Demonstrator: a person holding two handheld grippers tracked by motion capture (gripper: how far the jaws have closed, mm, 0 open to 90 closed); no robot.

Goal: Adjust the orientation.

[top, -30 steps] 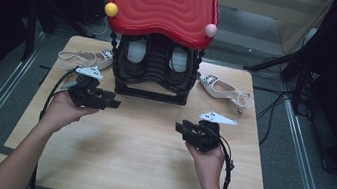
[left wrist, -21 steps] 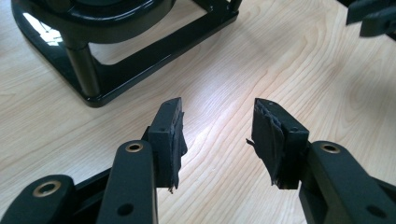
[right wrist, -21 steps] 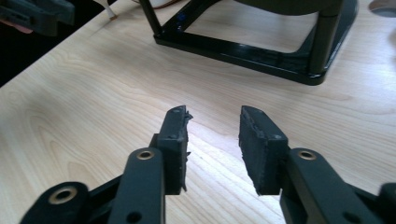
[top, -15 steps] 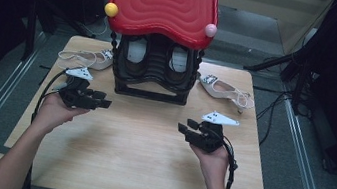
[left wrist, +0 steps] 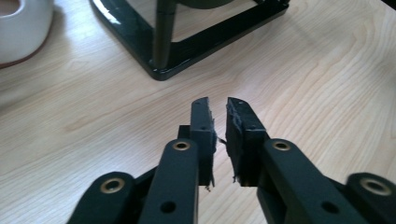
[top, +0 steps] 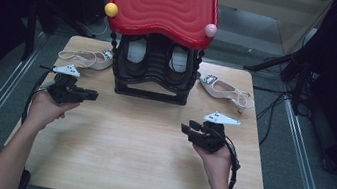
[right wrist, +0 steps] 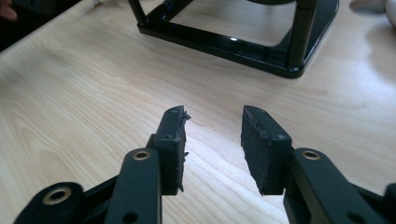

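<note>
The wooden table (top: 146, 162) has a broad bare stretch of top between the two hands and toward the person's edge, with free board around both grippers. Its far half is crowded: a black rack (top: 154, 74) stands at the middle of the far side under a red wavy-topped piece (top: 165, 3) that carries a yellow ball (top: 111, 9) and a pink ball (top: 210, 30) at its front corners. A pair of shoes seems to sit inside the rack, though the shade there makes this hard to judge.

The left gripper (top: 89, 95) is held low over the table near its left edge, pointing toward the rack's left foot. Its jaws have just been closing and now stand almost together with a thin slit and nothing between them, as the left gripper view shows (left wrist: 218, 122). The left white shoe (top: 86, 57) lies just beyond it on the far left of the table, beside the rack and apart from the jaws.

The right gripper (top: 190, 128) hovers over open board in front of the rack's right side. Its jaws have just been narrowing yet stand clearly apart and empty (right wrist: 212, 121). The right white shoe (top: 225, 90) lies farther off, beside the rack near the right edge.
</note>
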